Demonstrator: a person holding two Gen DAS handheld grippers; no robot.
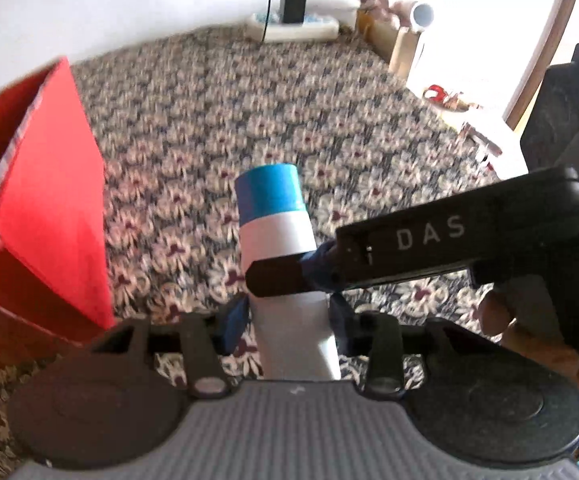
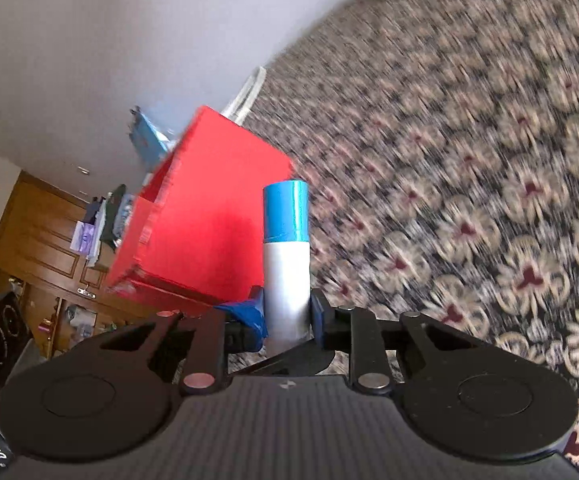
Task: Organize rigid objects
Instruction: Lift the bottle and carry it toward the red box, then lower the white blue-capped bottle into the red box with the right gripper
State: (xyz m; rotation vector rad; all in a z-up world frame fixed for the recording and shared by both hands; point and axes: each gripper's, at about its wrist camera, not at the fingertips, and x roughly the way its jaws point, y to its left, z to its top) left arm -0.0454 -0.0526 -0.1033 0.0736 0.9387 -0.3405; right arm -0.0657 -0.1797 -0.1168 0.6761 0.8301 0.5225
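**White bottle with blue cap, beside the red box**

We see a white cylindrical bottle [image 1: 289, 276] with a blue cap [image 1: 268, 188], held off the floral carpet, cap pointing toward twelve o'clock. The open-topped red box [image 1: 55, 200] sits at its nine o'clock; from the right wrist the box [image 2: 209, 216] appears tilted behind the bottle [image 2: 287, 280].

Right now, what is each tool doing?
Left tool: shut on the bottle, low on its white body.
Right tool: shut on the same bottle, higher up.
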